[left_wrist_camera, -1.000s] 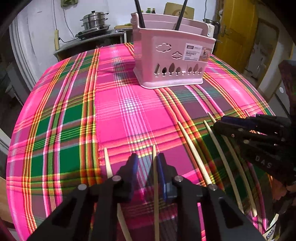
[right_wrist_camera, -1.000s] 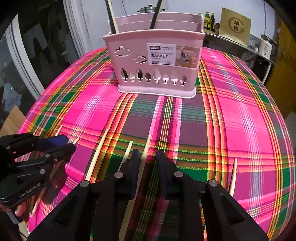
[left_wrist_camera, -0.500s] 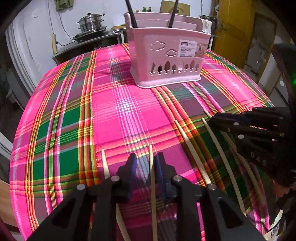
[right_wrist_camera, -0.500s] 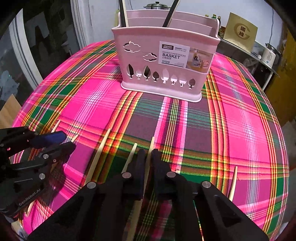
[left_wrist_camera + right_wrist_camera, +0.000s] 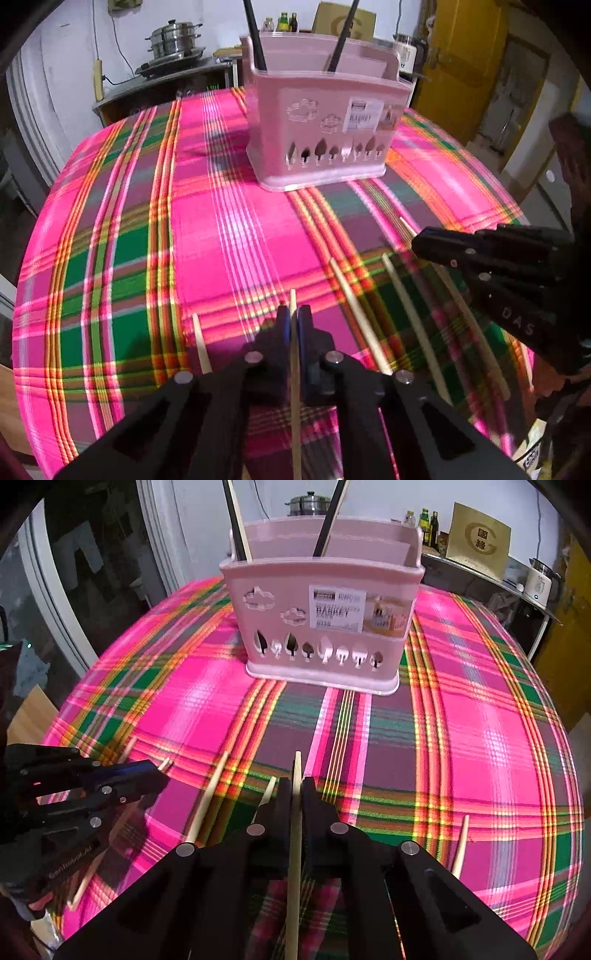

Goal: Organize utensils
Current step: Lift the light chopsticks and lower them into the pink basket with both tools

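A: Left gripper (image 5: 294,319)?
B: Pinched tight on a pale chopstick (image 5: 294,354). Blue pads against both its sides, no gap showing.
A: Stick's axis?
B: Runs straight along the fingers, tip poking out just past them, aimed across the plaid tablecloth (image 5: 122,236) toward the pink basket (image 5: 321,140). Rear end passing back under the gripper body.
A: Right gripper (image 5: 296,788)?
B: Same story. Clamped on its own light chopstick (image 5: 295,830), tip sticking out a little ahead of the fingertips, long axis in line with the fingers, pointing at the basket's front wall.
A: Lifted or on the cloth?
B: Can't tell for either.
A: Rest of the sticks?
B: Loose chopsticks (image 5: 360,317) flat on the cloth between the two grippers, roughly parallel, tips toward the basket. One more (image 5: 461,847) out to the right, well apart. One (image 5: 201,347) just left of the left gripper.
A: Basket?
B: Upright at the far side of the table, label facing the cameras, two dark utensils (image 5: 236,524) standing tilted inside.
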A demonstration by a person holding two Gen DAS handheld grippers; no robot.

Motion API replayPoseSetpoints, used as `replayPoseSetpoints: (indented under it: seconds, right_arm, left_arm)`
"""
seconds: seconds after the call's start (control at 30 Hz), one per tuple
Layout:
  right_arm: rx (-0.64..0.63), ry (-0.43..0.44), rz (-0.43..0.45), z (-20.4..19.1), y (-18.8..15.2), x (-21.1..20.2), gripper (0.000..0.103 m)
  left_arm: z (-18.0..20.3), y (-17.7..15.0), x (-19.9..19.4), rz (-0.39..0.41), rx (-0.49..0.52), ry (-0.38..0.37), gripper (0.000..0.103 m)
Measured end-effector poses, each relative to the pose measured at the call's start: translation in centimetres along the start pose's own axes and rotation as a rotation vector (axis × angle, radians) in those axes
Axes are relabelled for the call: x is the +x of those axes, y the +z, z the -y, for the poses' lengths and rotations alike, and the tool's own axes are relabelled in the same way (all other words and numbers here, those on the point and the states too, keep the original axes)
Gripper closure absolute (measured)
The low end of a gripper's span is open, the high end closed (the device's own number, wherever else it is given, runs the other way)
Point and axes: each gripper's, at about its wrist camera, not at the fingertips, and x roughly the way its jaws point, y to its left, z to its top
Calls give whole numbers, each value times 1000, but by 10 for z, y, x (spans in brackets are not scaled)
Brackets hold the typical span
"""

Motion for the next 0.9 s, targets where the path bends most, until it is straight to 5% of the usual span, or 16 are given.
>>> replayPoseSetpoints:
  seconds: [0.6, 0.9]
  right_arm:
    - [22, 46, 242, 8, 29, -93, 98]
    - [7, 55, 308, 6, 34, -118, 98]
  left_arm:
    - [-15, 39, -107, 258, -45, -61, 98]
    - [-12, 39, -124, 295, -39, -71, 98]
